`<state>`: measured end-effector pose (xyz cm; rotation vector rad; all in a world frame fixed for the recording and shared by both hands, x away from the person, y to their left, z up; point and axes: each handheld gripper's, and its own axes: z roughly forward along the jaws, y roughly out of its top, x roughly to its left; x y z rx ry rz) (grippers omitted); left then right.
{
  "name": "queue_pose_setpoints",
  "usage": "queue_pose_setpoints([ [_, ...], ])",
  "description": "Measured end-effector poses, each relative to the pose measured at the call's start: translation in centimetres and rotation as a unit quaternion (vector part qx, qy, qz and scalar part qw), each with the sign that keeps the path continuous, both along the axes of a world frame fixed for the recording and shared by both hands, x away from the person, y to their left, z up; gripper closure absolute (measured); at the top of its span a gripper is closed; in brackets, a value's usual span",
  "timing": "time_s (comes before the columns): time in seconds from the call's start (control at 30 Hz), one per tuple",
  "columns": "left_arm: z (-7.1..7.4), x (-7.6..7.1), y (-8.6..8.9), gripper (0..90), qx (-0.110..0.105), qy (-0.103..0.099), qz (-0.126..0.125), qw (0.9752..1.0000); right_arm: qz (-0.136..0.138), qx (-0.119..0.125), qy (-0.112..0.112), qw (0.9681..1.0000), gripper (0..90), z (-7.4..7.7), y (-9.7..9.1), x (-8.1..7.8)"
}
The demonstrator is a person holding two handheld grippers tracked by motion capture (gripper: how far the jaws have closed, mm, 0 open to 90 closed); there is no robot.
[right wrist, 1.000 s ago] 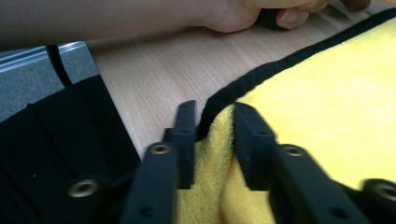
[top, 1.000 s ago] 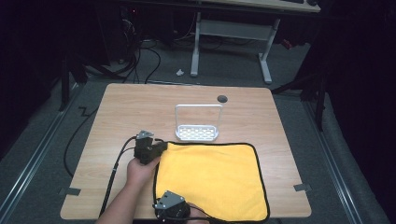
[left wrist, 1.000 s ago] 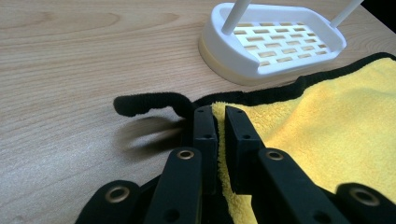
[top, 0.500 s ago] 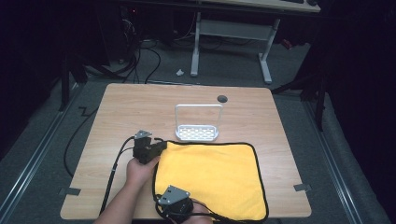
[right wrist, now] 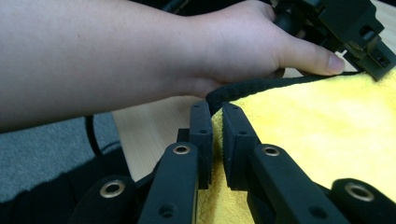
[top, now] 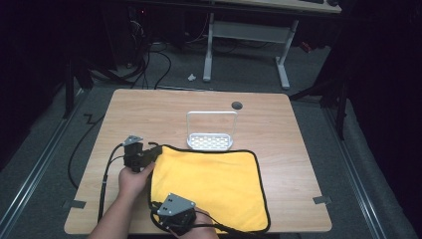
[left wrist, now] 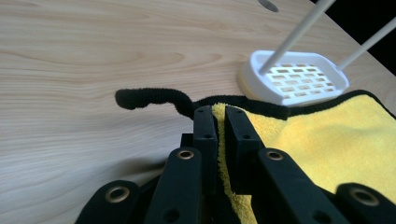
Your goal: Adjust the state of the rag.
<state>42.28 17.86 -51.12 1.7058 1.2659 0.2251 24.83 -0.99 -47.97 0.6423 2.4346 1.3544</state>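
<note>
A yellow cloth (top: 214,179) with black trim lies spread on the near half of the wooden table (top: 149,109). My left gripper (top: 158,150) is shut on the cloth's far left corner; in the left gripper view (left wrist: 219,114) the yellow cloth (left wrist: 327,135) is pinched between the jaws and its black hem curls off to the left. My right gripper (top: 166,203) is shut on the near left corner, where its jaws (right wrist: 217,112) clamp the cloth (right wrist: 317,135) just under the hem. The person's left hand (right wrist: 224,51) is right ahead of it.
A white slotted dish with a wire handle (top: 210,141) stands just beyond the cloth's far edge, also seen as the white dish (left wrist: 299,77). A round dark hole (top: 237,105) sits in the table behind it. Cables trail off the table's left side.
Both grippers have risen a little, lifting the cloth's left edge. The left gripper has also shifted leftward with its corner. The right jaws have closed onto the near corner.
</note>
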Motion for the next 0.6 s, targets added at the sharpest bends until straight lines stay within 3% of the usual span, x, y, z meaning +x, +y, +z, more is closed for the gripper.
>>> queue_pose_setpoints([
  [0.17,1.1,-0.8,3.2,83.7,0.001,-0.005,0.025,0.9997,0.019,0.013,-0.007,0.9997,84.6,0.7,2.4,0.0],
  [0.3,2.4,-1.0,3.7,83.7,0.006,-0.014,0.027,0.9995,0.021,0.027,-0.013,0.9993,84.6,1.3,3.0,-0.2],
  [0.4,3.1,-1.0,2.5,83.7,0.008,-0.019,0.021,0.9996,0.016,0.024,-0.019,0.9994,84.6,1.7,2.3,-0.3],
  [0.6,3.9,-0.9,-2.6,83.7,0.027,-0.025,-0.002,0.9993,-0.009,0.009,-0.029,0.9995,84.6,1.7,-1.3,-1.0],
])
